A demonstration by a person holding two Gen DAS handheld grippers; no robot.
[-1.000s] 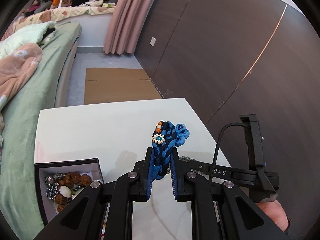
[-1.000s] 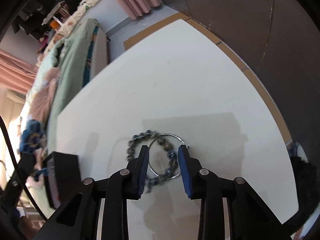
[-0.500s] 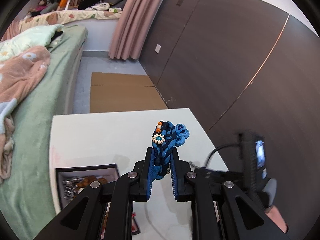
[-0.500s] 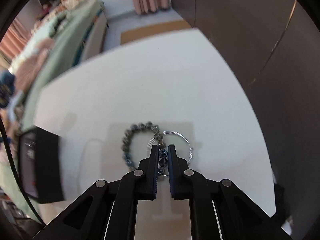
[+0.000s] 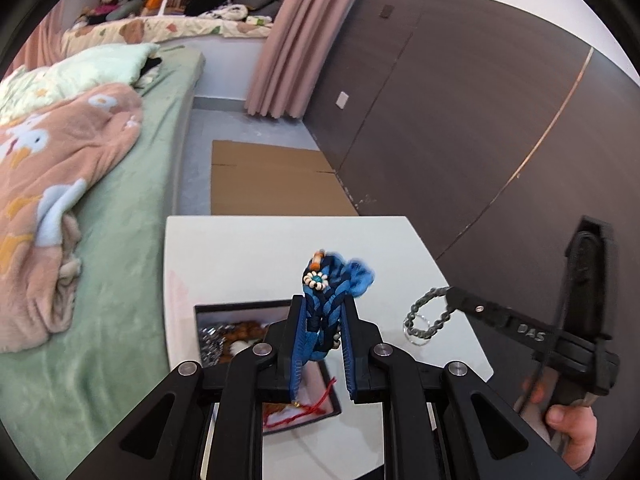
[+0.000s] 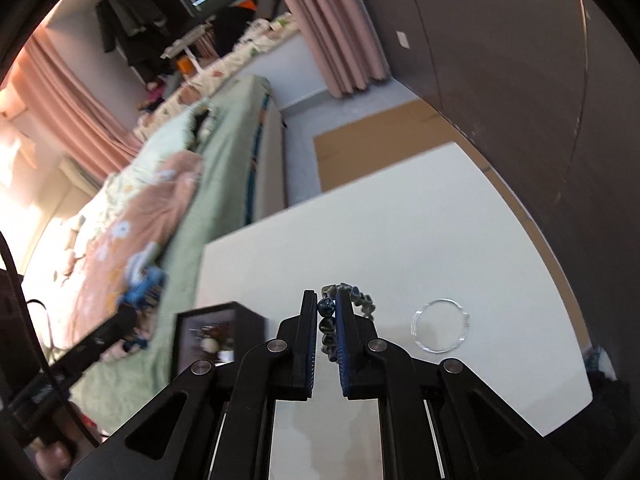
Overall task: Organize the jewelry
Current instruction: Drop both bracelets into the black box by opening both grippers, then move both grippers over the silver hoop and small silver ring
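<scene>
My left gripper (image 5: pixel 323 305) is shut on a blue braided bracelet (image 5: pixel 320 300) with a small bead flower, held above an open black jewelry box (image 5: pixel 240 305) that holds several beaded pieces and a red cord (image 5: pixel 308 410). My right gripper (image 6: pixel 327 307) is shut on a grey bead bracelet (image 6: pixel 358 299), which hangs clear of the white table (image 6: pixel 400 220). A thin silver bangle (image 6: pixel 414 326) lies flat on the table to its right. The left wrist view shows the right gripper (image 5: pixel 451 299) with the bead bracelet (image 5: pixel 418 303) dangling. The right wrist view shows the box (image 6: pixel 220 312) at left.
A bed with a green sheet (image 5: pixel 120 240) and a pink blanket (image 5: pixel 60 168) runs along the table's left side. Flat cardboard (image 5: pixel 272 180) lies on the floor beyond the table. A dark wood wall (image 5: pixel 460 120) stands to the right. A hand (image 5: pixel 572 428) grips the right tool.
My right gripper shut on the bead bracelet and lifted it off the table, leaving the silver bangle behind. My left gripper moved with the blue bracelet and now sits over the box.
</scene>
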